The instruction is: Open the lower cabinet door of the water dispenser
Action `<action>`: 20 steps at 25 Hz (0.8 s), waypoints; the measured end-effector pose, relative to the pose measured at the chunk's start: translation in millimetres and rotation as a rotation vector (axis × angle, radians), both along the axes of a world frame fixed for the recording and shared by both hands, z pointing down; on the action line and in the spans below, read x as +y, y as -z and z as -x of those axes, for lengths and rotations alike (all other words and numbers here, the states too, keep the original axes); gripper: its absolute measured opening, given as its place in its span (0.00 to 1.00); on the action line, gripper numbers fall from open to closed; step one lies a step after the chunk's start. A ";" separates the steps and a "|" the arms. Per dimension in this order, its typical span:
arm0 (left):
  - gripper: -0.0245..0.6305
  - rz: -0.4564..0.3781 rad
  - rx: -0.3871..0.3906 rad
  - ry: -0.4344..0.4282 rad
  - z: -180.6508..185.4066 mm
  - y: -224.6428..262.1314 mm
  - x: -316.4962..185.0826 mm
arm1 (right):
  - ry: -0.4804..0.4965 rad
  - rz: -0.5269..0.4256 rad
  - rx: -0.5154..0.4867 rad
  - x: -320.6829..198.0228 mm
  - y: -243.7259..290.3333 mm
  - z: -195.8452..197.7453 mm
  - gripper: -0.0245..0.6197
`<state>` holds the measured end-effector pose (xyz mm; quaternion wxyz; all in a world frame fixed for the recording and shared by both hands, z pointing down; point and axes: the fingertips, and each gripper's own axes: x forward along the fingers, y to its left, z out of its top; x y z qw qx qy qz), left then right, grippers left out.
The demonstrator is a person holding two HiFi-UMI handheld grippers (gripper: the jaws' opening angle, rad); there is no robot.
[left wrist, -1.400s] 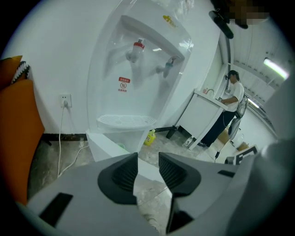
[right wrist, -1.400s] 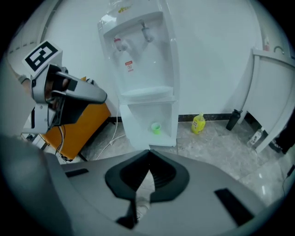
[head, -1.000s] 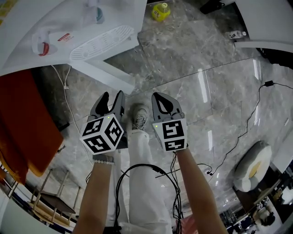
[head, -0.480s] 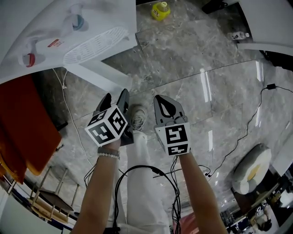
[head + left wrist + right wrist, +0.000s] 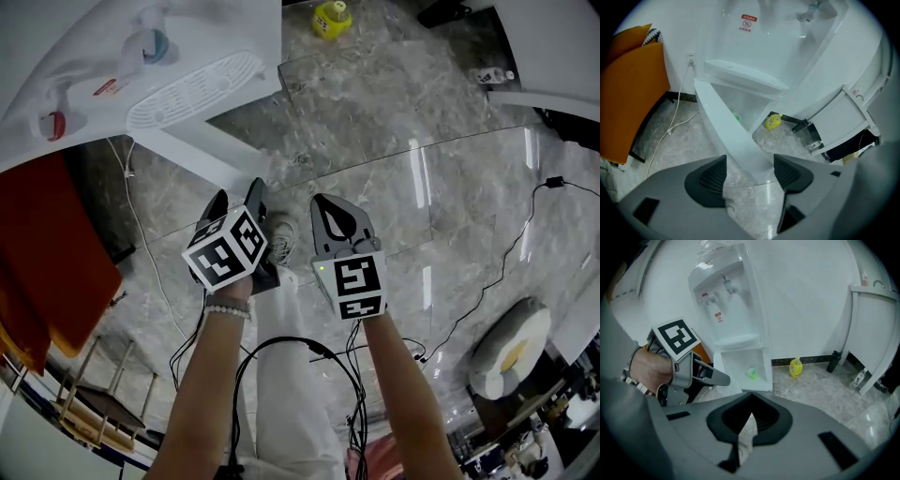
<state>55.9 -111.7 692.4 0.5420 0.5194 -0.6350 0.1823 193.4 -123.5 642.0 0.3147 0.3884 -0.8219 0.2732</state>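
Hovering over the marble floor (image 5: pixel 394 112), the left gripper (image 5: pixel 236 199) is sitting near frame centre, jaws spread wide after just opening, pinching nothing. The lower cabinet door (image 5: pixel 202 155) is already standing swung out from the water dispenser (image 5: pixel 141 56) at 11 o'clock. Its top edge is running long from 10 toward 4 o'clock, free end pointing at the left gripper. In the left gripper view the door's free edge is showing in the gap between the pads (image 5: pixel 710 176), which are not pressing it. The right gripper (image 5: pixel 337 217) is hanging just beside, at 3 o'clock of the left one, jaws pressed together and empty. A green cup (image 5: pixel 752 373) is sitting inside the open cabinet. A yellow bottle (image 5: pixel 795 367) is standing on the floor at the dispenser's 3 o'clock.
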 end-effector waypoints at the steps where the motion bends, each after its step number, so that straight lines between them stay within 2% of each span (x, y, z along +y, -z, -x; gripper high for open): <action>1: 0.52 0.002 0.003 0.000 -1.3 -0.7 -0.6 | 0.003 0.001 -0.001 0.5 0.2 0.9 0.04; 12: 0.52 -0.009 0.029 -0.048 0.0 -3.7 4.3 | 0.011 -0.002 -0.003 1.7 1.1 12.8 0.04; 20: 0.52 0.007 0.060 -0.137 6.3 -6.7 21.2 | 0.020 -0.006 -0.001 8.2 2.6 29.3 0.04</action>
